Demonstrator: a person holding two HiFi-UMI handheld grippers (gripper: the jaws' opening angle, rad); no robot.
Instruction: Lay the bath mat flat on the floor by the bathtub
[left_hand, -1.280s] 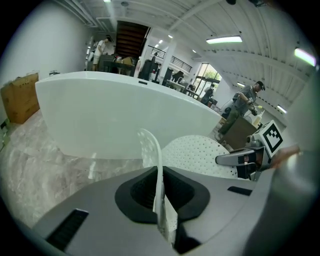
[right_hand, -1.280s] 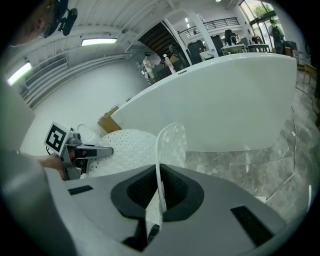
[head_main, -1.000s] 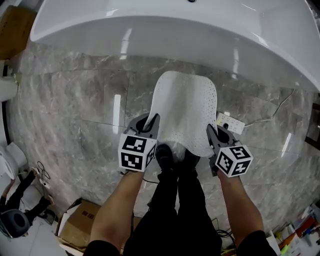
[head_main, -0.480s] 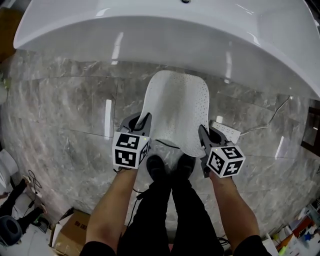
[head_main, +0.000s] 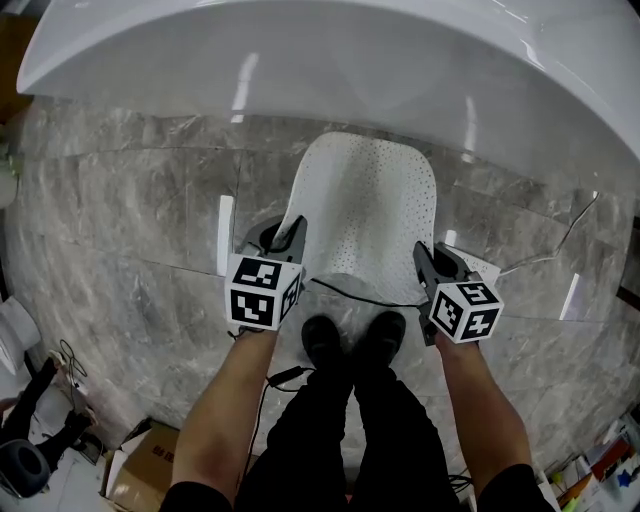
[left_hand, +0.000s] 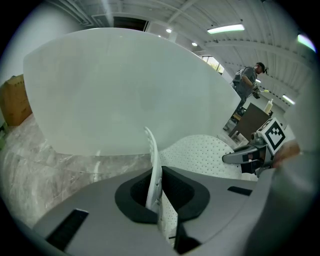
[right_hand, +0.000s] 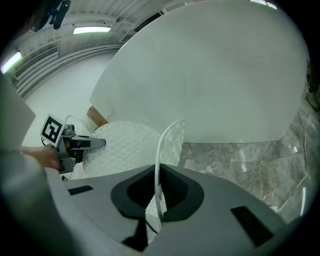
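Nearly there: bath mat (head_main: 365, 215) spread toward the bathtub (head_main: 330, 60), far end seemingly on the floor (head_main: 130, 220). Near corners pinched tight in left tool (head_main: 290, 235) and right tool (head_main: 425, 262). Left to do: lowering, letting go.

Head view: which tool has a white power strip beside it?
The right tool, shut on the bath mat's right edge; the power strip lies just beyond it.

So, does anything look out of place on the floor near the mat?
Yes. A white power strip lies on the stone floor near the bathtub, close to the right edge of the bath mat and partly behind the right gripper. That is an odd place for sockets.
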